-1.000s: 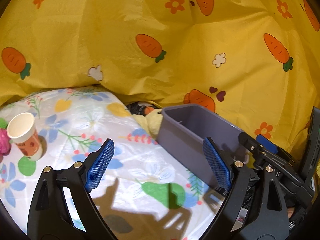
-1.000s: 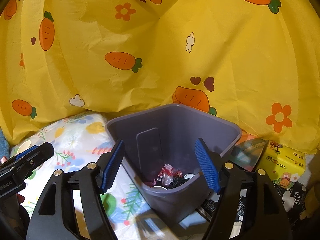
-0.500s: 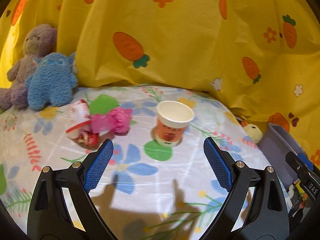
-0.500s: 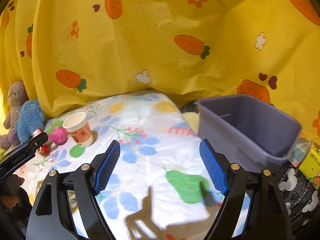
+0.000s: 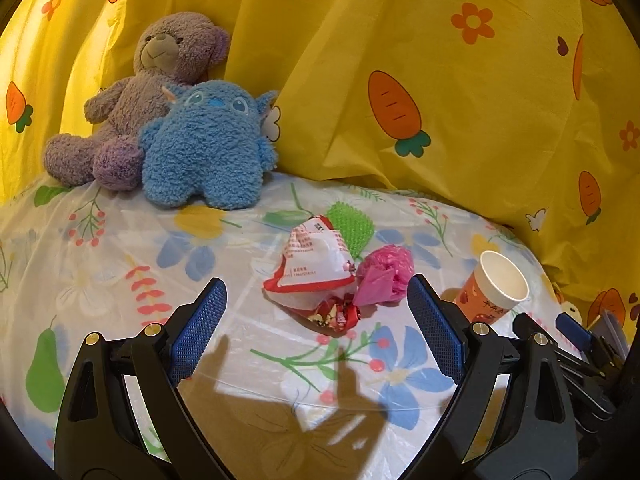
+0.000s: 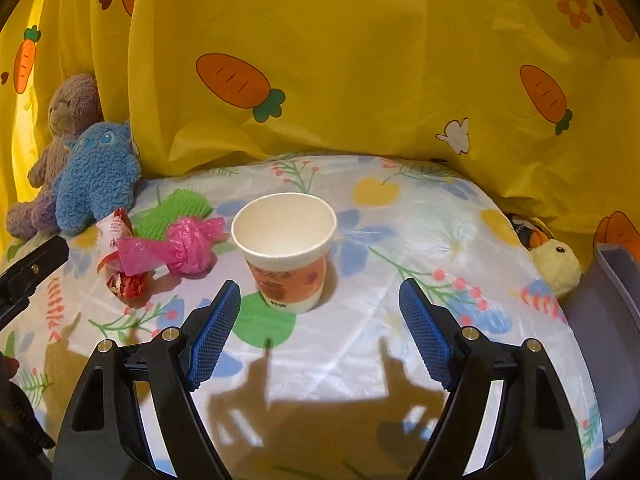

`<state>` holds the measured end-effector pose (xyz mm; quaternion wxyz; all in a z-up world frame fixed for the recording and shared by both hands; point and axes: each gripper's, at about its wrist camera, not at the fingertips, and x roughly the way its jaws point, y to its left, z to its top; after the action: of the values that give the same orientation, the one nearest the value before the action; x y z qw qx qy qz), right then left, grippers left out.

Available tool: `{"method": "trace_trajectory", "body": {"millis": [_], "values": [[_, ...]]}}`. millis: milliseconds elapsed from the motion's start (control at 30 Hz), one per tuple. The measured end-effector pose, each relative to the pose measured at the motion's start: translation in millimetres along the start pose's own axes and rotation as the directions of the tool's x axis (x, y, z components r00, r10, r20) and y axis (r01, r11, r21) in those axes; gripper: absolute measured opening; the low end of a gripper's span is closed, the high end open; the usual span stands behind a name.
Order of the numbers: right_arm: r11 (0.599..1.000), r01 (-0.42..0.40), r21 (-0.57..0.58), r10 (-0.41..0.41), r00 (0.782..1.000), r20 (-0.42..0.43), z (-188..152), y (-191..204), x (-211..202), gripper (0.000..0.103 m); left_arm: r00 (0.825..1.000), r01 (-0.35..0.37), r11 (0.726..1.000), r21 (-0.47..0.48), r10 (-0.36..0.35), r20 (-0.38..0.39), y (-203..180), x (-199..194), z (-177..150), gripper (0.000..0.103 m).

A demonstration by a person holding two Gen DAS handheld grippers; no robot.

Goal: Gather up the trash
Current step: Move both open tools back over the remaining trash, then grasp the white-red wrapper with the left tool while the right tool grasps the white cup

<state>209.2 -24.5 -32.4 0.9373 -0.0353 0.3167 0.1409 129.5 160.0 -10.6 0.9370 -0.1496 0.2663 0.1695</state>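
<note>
An empty orange-and-white paper cup [image 6: 286, 258] stands upright on the floral cloth, just beyond my open, empty right gripper [image 6: 320, 324]; it also shows in the left wrist view [image 5: 494, 290]. A white-and-red wrapper [image 5: 316, 268], a crumpled pink plastic bag [image 5: 384, 276] and a small red crumpled wrapper [image 5: 338, 314] lie together just ahead of my open, empty left gripper [image 5: 316, 330]. The pink bag [image 6: 188, 246] and red wrapper [image 6: 130, 284] lie left of the cup in the right wrist view. The grey bin [image 6: 604, 300] stands at the table's right edge.
A purple teddy bear [image 5: 148, 92] and a blue plush toy [image 5: 208, 148] sit at the back left against the yellow carrot-print curtain [image 5: 440, 80]. A green knobbly item [image 5: 352, 224] lies behind the wrappers. A yellow duck toy [image 6: 556, 264] lies beside the bin.
Both grippers have swung left from the grey bin to face the table. The left now faces the wrappers and pink bag, the right faces the cup. Both stayed open.
</note>
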Motion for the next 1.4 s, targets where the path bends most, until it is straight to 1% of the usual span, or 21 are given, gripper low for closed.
{"method": "trace_trajectory", "body": {"millis": [133, 200, 300, 367, 567, 633, 700, 733, 800, 833, 900, 967, 1067, 1133, 1167, 1267, 1400], "values": [[1.000, -0.004, 0.014, 0.005, 1.000, -0.013, 7, 8, 21, 0.078, 1.000, -0.005, 1.000, 0.017, 0.006, -0.025, -3, 14, 9, 0.090], [1.000, -0.001, 0.016, 0.002, 1.000, -0.018, 8, 11, 29, 0.076, 0.999, -0.003, 1.000, -0.002, 0.002, -0.039, 1, 23, 11, 0.090], [1.000, -0.004, 0.027, 0.005, 1.000, -0.030, 8, 11, 38, 0.069, 0.998, 0.008, 0.999, -0.053, -0.011, -0.064, 12, 37, 12, 0.090], [1.000, -0.008, 0.025, 0.009, 0.999, -0.033, 7, 11, 41, 0.058, 0.997, 0.006, 0.998, -0.069, -0.011, -0.070, 16, 44, 11, 0.090], [0.998, -0.032, 0.056, 0.032, 1.000, 0.000, 3, 6, 39, 0.055, 0.997, 0.029, 0.991, -0.133, -0.038, -0.067, 26, 57, 8, 0.090], [0.997, -0.038, 0.064, 0.038, 0.999, 0.006, 2, 5, 38, 0.055, 0.997, 0.032, 0.991, -0.130, -0.041, -0.068, 26, 61, 7, 0.090], [0.997, -0.046, 0.069, 0.045, 0.999, 0.010, 2, 4, 37, 0.055, 0.995, 0.050, 0.990, -0.128, -0.060, -0.077, 25, 66, 6, 0.086], [0.996, -0.050, 0.069, 0.049, 0.999, 0.009, 2, 4, 37, 0.055, 0.993, 0.062, 0.989, -0.137, -0.074, -0.086, 26, 69, 5, 0.084], [0.996, -0.059, 0.070, 0.059, 0.998, 0.009, 2, 5, 37, 0.055, 0.989, 0.084, 0.985, -0.150, -0.101, -0.105, 27, 75, 3, 0.076], [0.996, -0.063, 0.070, 0.063, 0.998, 0.009, 2, 5, 37, 0.055, 0.987, 0.099, 0.982, -0.158, -0.117, -0.110, 28, 77, 3, 0.075], [0.995, -0.071, 0.070, 0.070, 0.997, 0.011, 1, 5, 36, 0.055, 0.982, 0.122, 0.976, -0.178, -0.145, -0.118, 29, 80, 2, 0.069], [0.995, -0.076, 0.067, 0.075, 0.997, 0.011, 1, 5, 36, 0.055, 0.982, 0.126, 0.979, -0.161, -0.147, -0.122, 26, 81, 1, 0.065], [0.994, -0.082, 0.066, 0.081, 0.997, 0.010, 1, 6, 35, 0.055, 0.977, 0.142, 0.981, -0.131, -0.160, -0.143, 18, 87, -2, 0.064], [0.994, -0.086, 0.068, 0.086, 0.996, 0.010, 1, 5, 35, 0.055, 0.975, 0.149, 0.978, -0.143, -0.170, -0.144, 20, 90, -3, 0.064], [0.994, -0.088, 0.069, 0.087, 0.996, 0.010, 1, 5, 35, 0.055, 0.973, 0.158, 0.975, -0.157, -0.181, -0.142, 23, 90, -3, 0.063], [0.994, -0.088, 0.068, 0.087, 0.996, 0.010, 1, 4, 35, 0.055, 0.969, 0.184, 0.965, -0.185, -0.210, -0.133, 28, 90, -3, 0.051], [0.994, -0.089, 0.062, 0.089, 0.996, 0.014, 1, 5, 35, 0.055, 0.969, 0.197, 0.962, -0.192, -0.221, -0.115, 29, 86, -2, 0.042]]}}
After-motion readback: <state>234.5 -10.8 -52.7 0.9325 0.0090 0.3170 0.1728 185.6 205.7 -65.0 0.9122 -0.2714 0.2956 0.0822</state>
